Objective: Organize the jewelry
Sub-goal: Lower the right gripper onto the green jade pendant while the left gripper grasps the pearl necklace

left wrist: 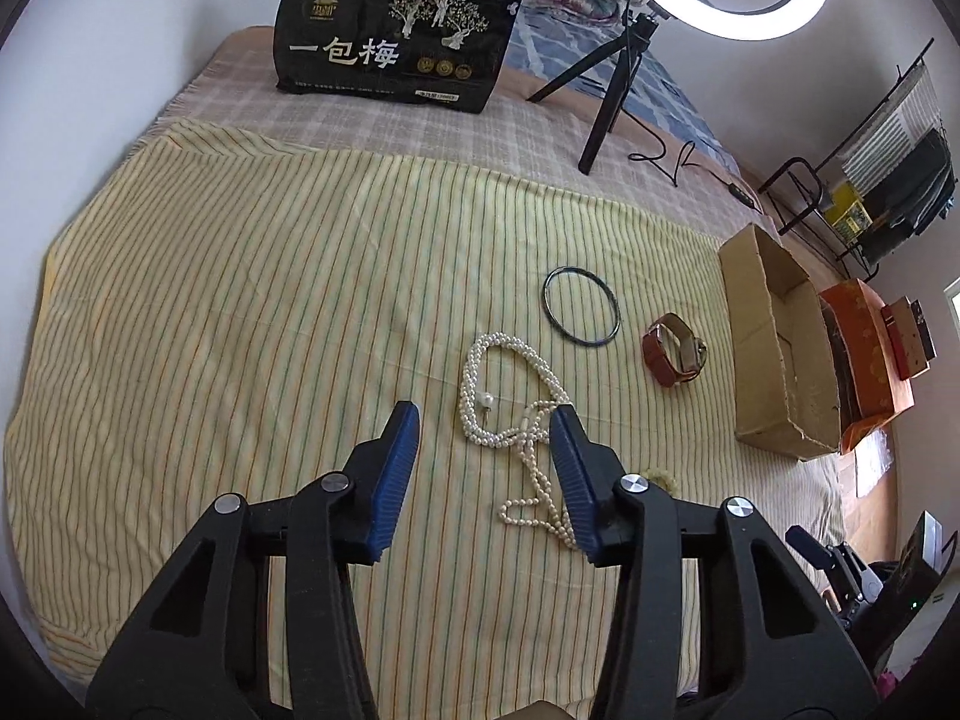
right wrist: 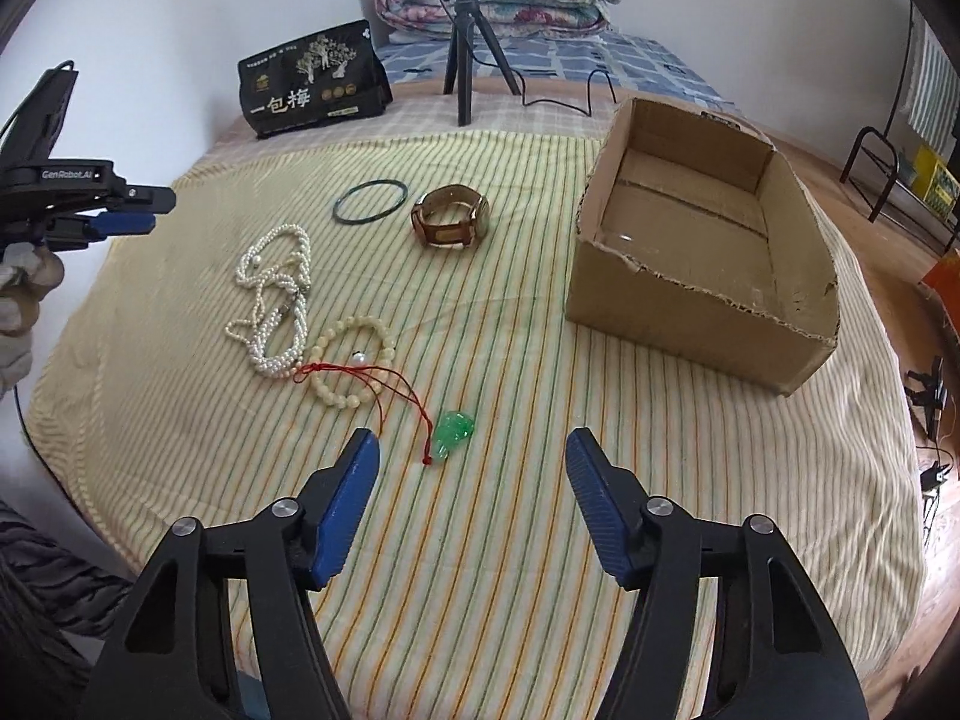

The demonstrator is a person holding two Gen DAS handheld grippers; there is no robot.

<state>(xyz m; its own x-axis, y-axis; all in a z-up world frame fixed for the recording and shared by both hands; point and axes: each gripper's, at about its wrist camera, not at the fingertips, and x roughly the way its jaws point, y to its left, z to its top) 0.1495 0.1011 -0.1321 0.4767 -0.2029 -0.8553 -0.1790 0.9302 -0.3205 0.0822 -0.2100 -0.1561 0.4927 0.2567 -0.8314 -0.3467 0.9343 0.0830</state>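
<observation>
On the striped cloth lie a white pearl necklace (left wrist: pixel 510 396) (right wrist: pixel 276 300), a dark bangle (left wrist: pixel 581 306) (right wrist: pixel 370 201), a brown-strap watch (left wrist: pixel 675 350) (right wrist: pixel 451 217), a cream bead bracelet (right wrist: pixel 353 361) and a green pendant on a red cord (right wrist: pixel 454 432). An open cardboard box (left wrist: pixel 774 348) (right wrist: pixel 702 240) stands to the right, with nothing visible inside. My left gripper (left wrist: pixel 485 420) is open and empty, hovering over the pearl necklace; it also shows at the left edge of the right wrist view (right wrist: pixel 129 213). My right gripper (right wrist: pixel 474 450) is open and empty, just short of the green pendant.
A black snack bag (left wrist: pixel 393 36) (right wrist: pixel 312 81) and a ring light on a tripod (left wrist: pixel 618 78) (right wrist: pixel 468 66) stand at the back of the bed. Folded quilts (right wrist: pixel 498 0) lie behind. An orange box (left wrist: pixel 864 348) sits right of the cardboard box.
</observation>
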